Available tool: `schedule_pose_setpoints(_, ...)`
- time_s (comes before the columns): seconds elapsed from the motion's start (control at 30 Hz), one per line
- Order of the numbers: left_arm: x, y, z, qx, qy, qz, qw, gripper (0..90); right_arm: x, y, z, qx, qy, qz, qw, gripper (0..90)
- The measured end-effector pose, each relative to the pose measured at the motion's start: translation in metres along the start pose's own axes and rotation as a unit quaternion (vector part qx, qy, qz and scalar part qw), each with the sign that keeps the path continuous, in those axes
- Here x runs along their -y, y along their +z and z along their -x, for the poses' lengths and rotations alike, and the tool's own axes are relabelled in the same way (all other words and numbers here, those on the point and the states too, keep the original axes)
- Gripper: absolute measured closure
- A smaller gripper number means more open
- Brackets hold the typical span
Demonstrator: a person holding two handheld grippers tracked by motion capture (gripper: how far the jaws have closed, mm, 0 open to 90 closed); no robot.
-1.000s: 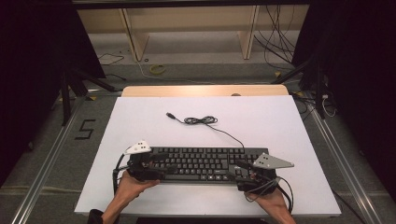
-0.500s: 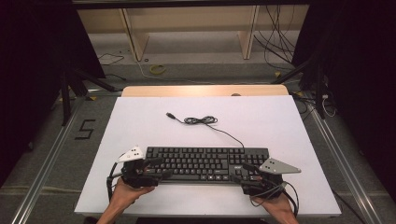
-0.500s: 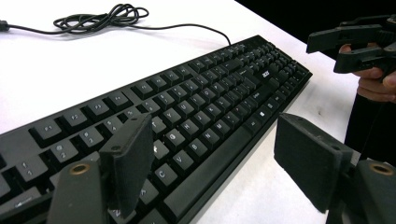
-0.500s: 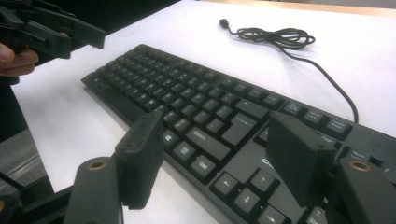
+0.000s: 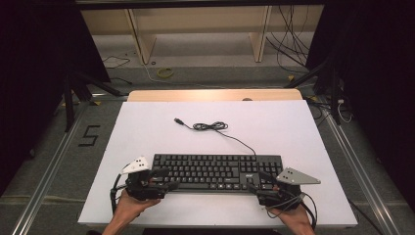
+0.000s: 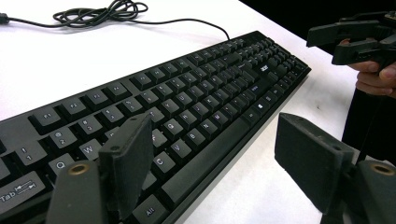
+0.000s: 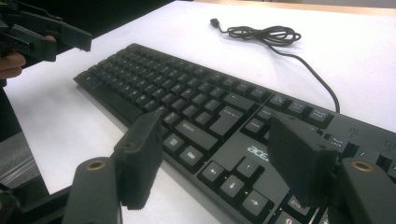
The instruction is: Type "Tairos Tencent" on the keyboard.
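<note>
A black keyboard (image 5: pixel 218 171) lies flat on the white table near its front edge. Its cable runs back to a loose coil (image 5: pixel 210 126) and ends in a USB plug (image 5: pixel 178 121). My left gripper (image 5: pixel 165 179) sits at the keyboard's left end. In the left gripper view it (image 6: pixel 219 158) is open, one jaw over the keys (image 6: pixel 187 100), the other over bare table in front. My right gripper (image 5: pixel 255 185) sits at the right end. In the right gripper view it (image 7: pixel 219 154) is open above the arrow keys of the keyboard (image 7: pixel 196 102). Neither grips anything.
The white table top (image 5: pixel 147 132) stretches back past the cable coil, with a wooden strip (image 5: pixel 215 94) at its far edge. Beyond that stand shelf legs and loose floor cables. The table's front edge lies just under both hands.
Both grippers have drawn back toward the near edge and slightly outward from the keyboard's ends. The keyboard and cable have stayed put.
</note>
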State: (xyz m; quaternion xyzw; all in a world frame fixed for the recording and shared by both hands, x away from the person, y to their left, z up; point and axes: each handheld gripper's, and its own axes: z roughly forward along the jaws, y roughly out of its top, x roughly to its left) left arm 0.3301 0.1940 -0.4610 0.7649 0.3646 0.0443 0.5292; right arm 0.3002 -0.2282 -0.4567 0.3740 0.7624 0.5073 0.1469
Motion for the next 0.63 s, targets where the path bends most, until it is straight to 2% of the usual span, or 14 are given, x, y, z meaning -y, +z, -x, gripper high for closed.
schedule_pose_setpoints(0.63,0.0001,0.0001,-0.0013,-0.003,0.003,0.002,1.0000,27.2,-0.0002,0.0009,-0.0004,0.000,0.001,-0.002,1.0000,34.6)
